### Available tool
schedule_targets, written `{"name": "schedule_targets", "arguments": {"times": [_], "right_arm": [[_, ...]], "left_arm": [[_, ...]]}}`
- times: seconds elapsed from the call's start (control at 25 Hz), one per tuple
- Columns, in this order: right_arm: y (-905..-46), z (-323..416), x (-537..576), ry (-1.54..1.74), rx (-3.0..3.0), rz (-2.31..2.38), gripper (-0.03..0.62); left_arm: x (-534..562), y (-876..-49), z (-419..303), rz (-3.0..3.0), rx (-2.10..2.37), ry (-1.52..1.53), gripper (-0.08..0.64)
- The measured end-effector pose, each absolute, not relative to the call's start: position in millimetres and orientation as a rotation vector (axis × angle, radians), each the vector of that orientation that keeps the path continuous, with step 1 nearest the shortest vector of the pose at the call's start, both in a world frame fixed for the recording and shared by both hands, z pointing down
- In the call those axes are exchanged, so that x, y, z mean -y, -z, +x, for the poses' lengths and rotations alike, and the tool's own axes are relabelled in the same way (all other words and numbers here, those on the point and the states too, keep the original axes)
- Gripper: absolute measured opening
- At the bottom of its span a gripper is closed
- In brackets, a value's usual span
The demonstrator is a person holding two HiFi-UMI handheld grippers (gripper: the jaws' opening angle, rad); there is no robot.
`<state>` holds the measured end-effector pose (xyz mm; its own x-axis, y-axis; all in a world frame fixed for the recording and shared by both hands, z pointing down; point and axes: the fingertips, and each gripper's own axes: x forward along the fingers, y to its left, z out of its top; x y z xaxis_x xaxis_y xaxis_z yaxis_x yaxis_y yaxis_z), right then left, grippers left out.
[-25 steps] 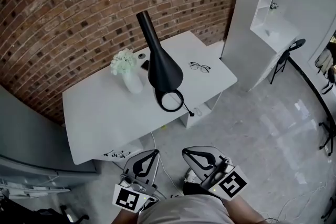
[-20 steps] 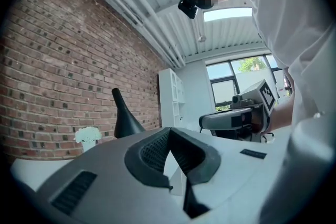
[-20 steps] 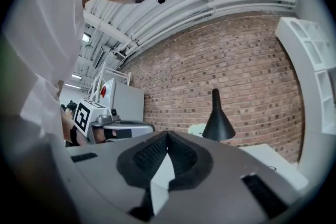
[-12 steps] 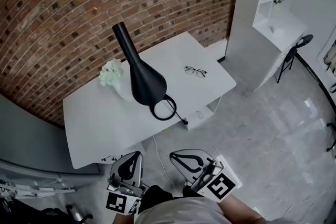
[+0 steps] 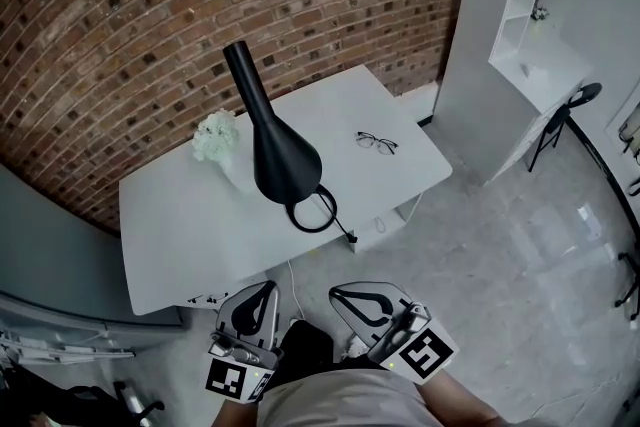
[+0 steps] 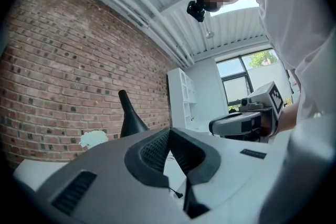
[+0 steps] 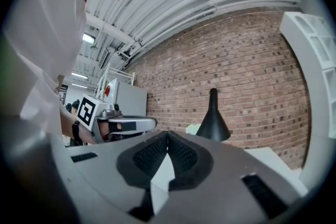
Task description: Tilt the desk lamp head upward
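Observation:
A black desk lamp stands on the white desk [image 5: 180, 235]. Its cone-shaped head [image 5: 283, 160] hangs over the desk with the narrow neck pointing up and back, above a ring-shaped base [image 5: 313, 208]. The lamp head also shows in the left gripper view [image 6: 129, 117] and the right gripper view [image 7: 212, 122]. My left gripper [image 5: 267, 287] and right gripper [image 5: 338, 293] are held low in front of the desk, well short of the lamp. Both are shut with nothing between the jaws.
A white vase of pale flowers [image 5: 218, 137] stands just left of the lamp. A pair of glasses [image 5: 378, 143] lies on the desk's right part. A brick wall [image 5: 150, 15] runs behind, with white shelving [image 5: 535, 5] and a black chair [image 5: 565, 110] to the right.
The head view has shifted, so the lamp and desk sit a little further left than a second ago. Both grippers stay shut and low in front of the desk.

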<state>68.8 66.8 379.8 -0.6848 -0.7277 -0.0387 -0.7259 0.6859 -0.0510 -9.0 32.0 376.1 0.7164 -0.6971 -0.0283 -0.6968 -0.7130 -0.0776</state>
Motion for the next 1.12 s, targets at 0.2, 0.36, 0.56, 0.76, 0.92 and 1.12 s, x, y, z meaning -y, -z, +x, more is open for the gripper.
{"name": "schedule_targets", "arguments": {"times": [0.2, 0.36, 0.56, 0.76, 0.92, 1.12], "right_arm": [[-381, 68, -56, 0.043, -2.861, -1.245, 0.016], [-386, 63, -40, 0.018, -2.895, -1.274, 0.017], [-389, 51, -8, 0.019, -2.931, -1.279, 0.016], [-393, 39, 27, 0.022, -2.948, -1.289, 0.015], [-402, 34, 45, 0.06, -2.958, -1.318, 0.015], [-418, 34, 64, 0.087, -2.995, -1.388, 0.015]], "left_arm": [[-17, -385, -6, -2.891, -1.141, -0.027, 0.006], [1, -388, 0, -2.933, -1.091, -0.076, 0.006], [34, -385, -16, -2.916, -1.111, -0.102, 0.006], [70, -394, -50, -2.906, -1.203, -0.106, 0.006], [94, -398, -58, -2.917, -1.202, -0.117, 0.006], [119, -406, -57, -2.958, -1.167, -0.148, 0.006]]}}
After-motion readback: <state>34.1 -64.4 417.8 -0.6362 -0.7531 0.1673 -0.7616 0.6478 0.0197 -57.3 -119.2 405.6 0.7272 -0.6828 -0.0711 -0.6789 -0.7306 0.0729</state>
